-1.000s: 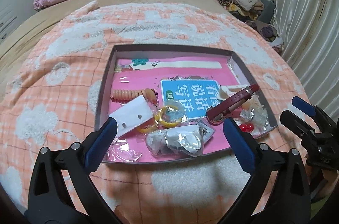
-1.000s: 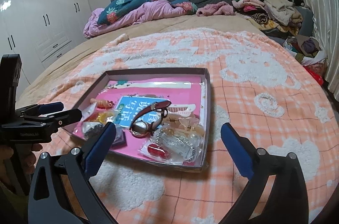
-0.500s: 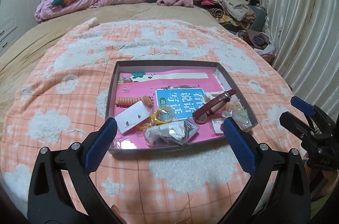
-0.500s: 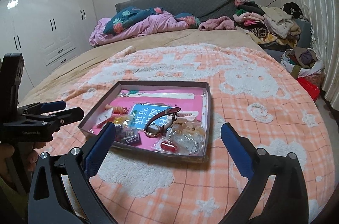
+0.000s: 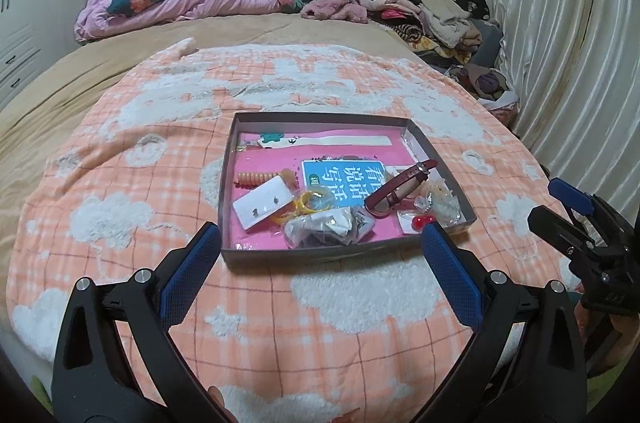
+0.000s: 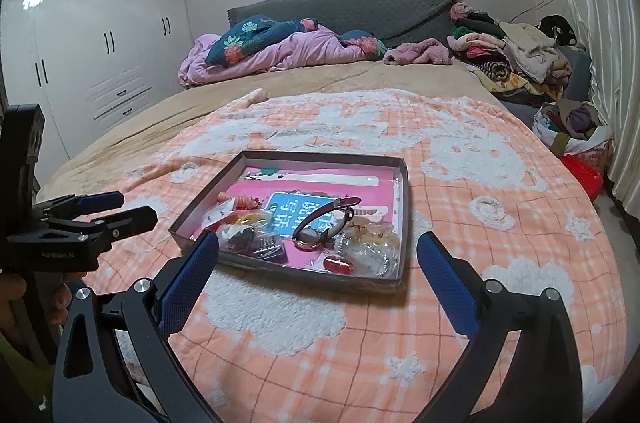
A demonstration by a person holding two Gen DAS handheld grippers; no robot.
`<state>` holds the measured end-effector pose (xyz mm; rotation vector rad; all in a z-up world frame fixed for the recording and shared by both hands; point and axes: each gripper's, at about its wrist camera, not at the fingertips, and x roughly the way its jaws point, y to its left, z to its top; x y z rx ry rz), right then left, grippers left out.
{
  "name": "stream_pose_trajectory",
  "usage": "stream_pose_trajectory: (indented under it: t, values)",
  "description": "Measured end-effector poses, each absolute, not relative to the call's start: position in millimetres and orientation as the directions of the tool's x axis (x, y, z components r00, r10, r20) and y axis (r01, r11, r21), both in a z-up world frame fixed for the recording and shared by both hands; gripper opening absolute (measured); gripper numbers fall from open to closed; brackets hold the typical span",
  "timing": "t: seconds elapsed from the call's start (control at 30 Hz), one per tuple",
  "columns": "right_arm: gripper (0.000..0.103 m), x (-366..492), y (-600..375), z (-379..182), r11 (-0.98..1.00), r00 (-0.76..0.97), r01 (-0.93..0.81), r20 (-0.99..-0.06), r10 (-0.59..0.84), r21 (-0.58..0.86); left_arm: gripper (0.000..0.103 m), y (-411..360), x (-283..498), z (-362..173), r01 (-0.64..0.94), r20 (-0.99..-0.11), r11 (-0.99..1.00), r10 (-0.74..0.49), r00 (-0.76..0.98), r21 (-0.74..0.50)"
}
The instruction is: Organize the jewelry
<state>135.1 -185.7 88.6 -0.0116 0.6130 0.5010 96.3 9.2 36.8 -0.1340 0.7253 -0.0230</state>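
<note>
Both claws, left [image 5: 320, 255] and right [image 6: 318, 265], gape wide and empty short of the shallow grey cardboard tray [image 5: 320, 256] on the bed; inside, right of centre, the burgundy leather-strap watch [image 5: 394, 189] looks light, floppy, best pinched mid-strap.

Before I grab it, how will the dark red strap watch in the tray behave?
The dark red leather-strap watch will probably flop: its strap arches up loosely from the round case. It looks light, yet the metal case end may swing down. It leans against crinkly clear plastic bags in the grey shallow tray, which may drag along.
</note>
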Motion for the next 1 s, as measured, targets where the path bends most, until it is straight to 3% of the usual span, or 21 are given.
stream_pose_trajectory:
  t: [0.57, 1.0]
  values:
    - [0.099, 106.3, -201.0, 72.5, 0.896, 0.730, -0.415, -0.531, 0.431, 0.156, 0.094, 20.4, 57.6, 10.1, -0.065, -0.657, 0.992, -0.022, 0.753, -0.108]
    - [0.099, 107.1, -187.5, 33.5, 0.888, 0.664, -0.429, -0.609, 0.435, 0.167, 0.094, 17.1, 56.4, -11.8, -0.070, -0.676, 0.991, -0.025, 0.737, -0.113]
